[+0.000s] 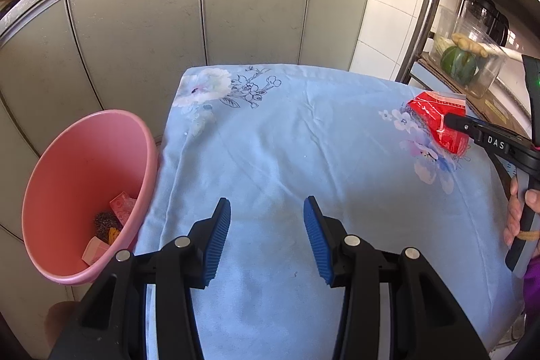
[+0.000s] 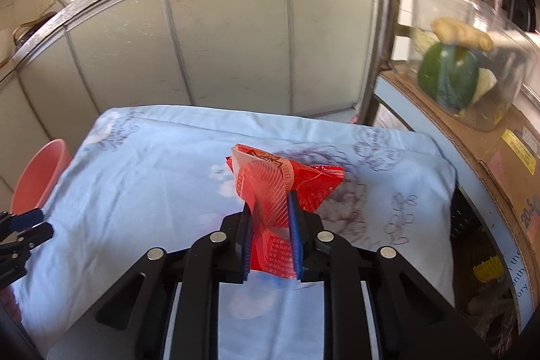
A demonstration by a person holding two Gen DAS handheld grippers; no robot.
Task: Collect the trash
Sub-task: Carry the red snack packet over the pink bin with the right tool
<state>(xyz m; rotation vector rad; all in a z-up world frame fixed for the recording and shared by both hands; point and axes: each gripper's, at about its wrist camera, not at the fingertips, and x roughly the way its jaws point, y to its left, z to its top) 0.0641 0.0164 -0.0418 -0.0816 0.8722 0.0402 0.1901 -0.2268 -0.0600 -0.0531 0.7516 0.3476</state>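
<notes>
We are picking up trash, and right now we are holding one piece. Our right hand-held gripper is pinching a red wrapper between its two blue pads, so it is closed on the wrapper. The wrapper is crinkly and thin, and part of it is sticking up past the fingers. It is over the blue flowered cloth that is covering the table, on the side far from the pink bin.

Our left hand-held gripper is wide open and holding nothing. It is hanging over the cloth, near the pink bin.

The pink bin is sitting just beside the cloth and already has some scraps in the bottom. We think the grabbing step is done and the carrying step comes next. We are going to need to move the wrapper across the cloth to the pink bin, keep squeezing so it does not slip, and let go only when it is over the opening.
</notes>
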